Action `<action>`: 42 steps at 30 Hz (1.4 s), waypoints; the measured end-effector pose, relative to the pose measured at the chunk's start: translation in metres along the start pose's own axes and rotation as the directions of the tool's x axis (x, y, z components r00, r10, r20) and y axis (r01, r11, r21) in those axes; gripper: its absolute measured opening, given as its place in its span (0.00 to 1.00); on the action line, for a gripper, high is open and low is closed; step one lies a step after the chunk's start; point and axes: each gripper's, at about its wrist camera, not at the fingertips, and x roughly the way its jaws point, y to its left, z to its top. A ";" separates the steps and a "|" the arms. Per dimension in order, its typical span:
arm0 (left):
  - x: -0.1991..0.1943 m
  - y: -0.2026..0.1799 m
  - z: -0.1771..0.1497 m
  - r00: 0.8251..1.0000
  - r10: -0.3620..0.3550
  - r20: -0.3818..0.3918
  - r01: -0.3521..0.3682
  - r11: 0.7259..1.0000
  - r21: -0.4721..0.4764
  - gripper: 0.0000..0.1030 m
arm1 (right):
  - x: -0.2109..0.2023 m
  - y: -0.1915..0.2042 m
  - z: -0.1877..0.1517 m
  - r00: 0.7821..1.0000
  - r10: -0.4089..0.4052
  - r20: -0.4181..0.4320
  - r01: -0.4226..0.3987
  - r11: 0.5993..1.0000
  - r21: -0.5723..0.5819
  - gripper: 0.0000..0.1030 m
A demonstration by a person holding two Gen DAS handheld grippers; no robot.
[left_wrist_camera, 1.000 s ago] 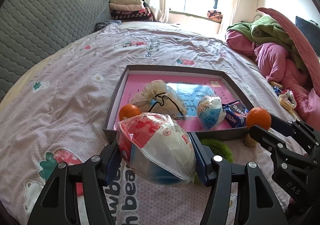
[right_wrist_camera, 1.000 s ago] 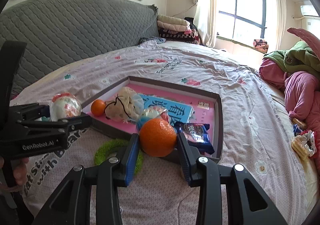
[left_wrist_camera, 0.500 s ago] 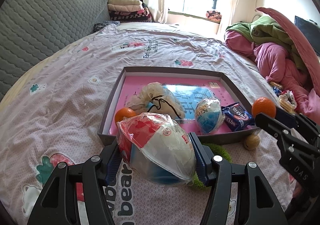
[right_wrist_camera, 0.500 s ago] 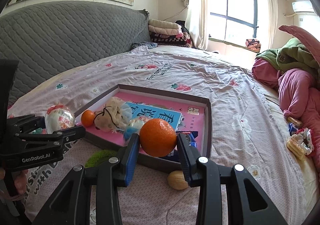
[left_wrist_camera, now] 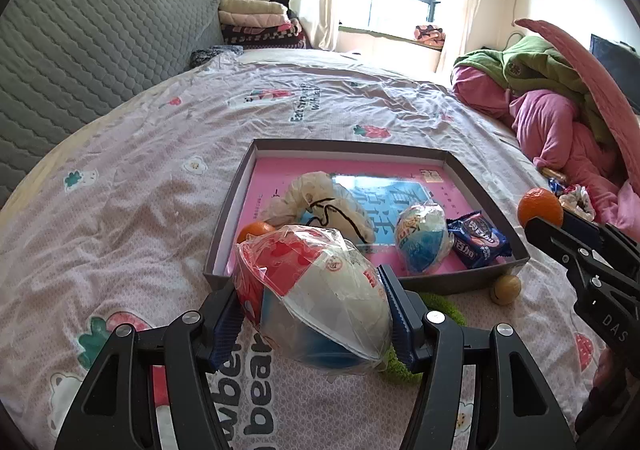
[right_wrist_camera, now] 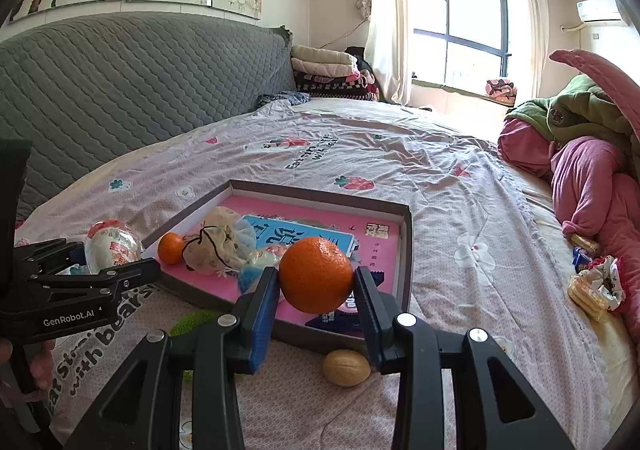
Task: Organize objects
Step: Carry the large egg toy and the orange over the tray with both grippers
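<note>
My left gripper (left_wrist_camera: 312,314) is shut on a plastic-wrapped red, white and blue snack ball (left_wrist_camera: 316,290), held above the bed in front of the grey box (left_wrist_camera: 348,146). My right gripper (right_wrist_camera: 316,282) is shut on an orange (right_wrist_camera: 316,274), held above the box's near right corner (right_wrist_camera: 404,210); it also shows in the left wrist view (left_wrist_camera: 538,206). In the box lie a small orange (left_wrist_camera: 256,230), a cloth pouch (left_wrist_camera: 320,198), a second wrapped ball (left_wrist_camera: 420,238) and a blue cookie packet (left_wrist_camera: 478,240).
A walnut (right_wrist_camera: 346,367) and a green fuzzy ring (left_wrist_camera: 440,304) lie on the bedsheet just in front of the box. Pink and green bedding (left_wrist_camera: 560,122) is piled at the right, with small snacks (right_wrist_camera: 592,286) beside it. A grey headboard (right_wrist_camera: 140,70) stands at the left.
Both grippers have risen and drawn back from the box, still holding their objects. The walnut in front of the box has come into view.
</note>
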 end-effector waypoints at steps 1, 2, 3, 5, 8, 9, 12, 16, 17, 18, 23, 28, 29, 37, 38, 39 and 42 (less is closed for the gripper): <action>0.000 0.000 0.001 1.000 0.000 0.002 0.000 1.000 0.001 0.62 | 0.000 0.000 0.000 1.000 -0.002 0.002 0.002 1.000 0.001 0.37; 0.000 0.000 0.001 1.000 0.001 0.004 -0.001 1.000 0.002 0.62 | 0.000 -0.001 0.001 1.000 -0.001 0.001 0.001 1.000 0.003 0.37; 0.001 -0.001 0.003 1.000 0.002 0.005 -0.002 1.000 0.006 0.62 | 0.000 -0.001 0.001 1.000 -0.002 0.002 0.002 1.000 0.004 0.37; 0.002 -0.001 0.006 1.000 0.004 0.007 -0.004 1.000 0.006 0.62 | 0.001 -0.002 0.002 1.000 0.000 0.002 0.000 1.000 0.003 0.38; 0.003 -0.001 0.010 1.000 0.003 0.013 -0.004 1.000 0.008 0.62 | 0.002 -0.001 0.005 1.000 -0.002 0.008 0.003 1.000 -0.009 0.38; 0.004 -0.001 0.011 1.000 0.004 0.015 -0.004 1.000 0.008 0.62 | 0.002 -0.002 0.006 1.000 -0.002 0.013 0.003 1.000 -0.012 0.38; 0.006 -0.001 0.016 1.000 0.008 0.020 -0.008 1.000 0.010 0.62 | 0.001 -0.001 0.010 1.000 -0.002 0.025 0.003 1.000 -0.026 0.38; 0.010 -0.003 0.021 1.000 0.014 0.026 -0.014 1.000 0.016 0.62 | 0.004 0.000 0.013 1.000 0.001 0.031 0.001 0.999 -0.048 0.38; 0.011 -0.003 0.023 1.000 0.013 0.027 -0.014 1.000 0.017 0.62 | 0.006 0.001 0.013 1.000 0.000 0.028 0.002 0.998 -0.056 0.38; 0.012 -0.003 0.024 0.999 0.014 0.029 -0.015 1.000 0.018 0.62 | 0.009 0.002 0.013 1.000 -0.003 0.024 0.005 0.998 -0.066 0.38; 0.018 -0.007 0.029 0.999 0.018 0.043 -0.020 0.999 0.037 0.62 | 0.018 0.009 0.012 1.000 -0.015 0.009 0.016 0.994 -0.105 0.38; 0.025 -0.006 0.032 0.999 0.015 0.045 -0.016 0.999 0.031 0.62 | 0.026 0.013 0.011 1.000 -0.011 -0.011 0.009 0.991 -0.130 0.38; 0.026 -0.006 0.032 0.999 0.014 0.044 -0.016 0.999 0.030 0.62 | 0.027 0.014 0.011 1.000 -0.010 -0.013 0.008 0.991 -0.135 0.38; 0.036 -0.007 0.035 0.999 0.020 0.040 -0.021 0.999 0.035 0.62 | 0.038 0.014 0.007 0.998 0.005 -0.061 -0.013 0.992 -0.128 0.38; 0.037 -0.008 0.035 0.999 0.020 0.040 -0.021 0.999 0.036 0.62 | 0.038 0.013 0.006 0.998 0.008 -0.065 -0.016 0.992 -0.127 0.38; 0.038 -0.008 0.035 0.999 0.020 0.039 -0.021 0.999 0.037 0.62 | 0.039 0.014 0.005 0.998 0.006 -0.068 -0.015 0.992 -0.129 0.38; 0.043 -0.008 0.035 0.999 0.016 0.034 -0.018 0.999 0.037 0.62 | 0.042 0.015 0.003 0.997 0.001 -0.076 -0.012 0.991 -0.135 0.38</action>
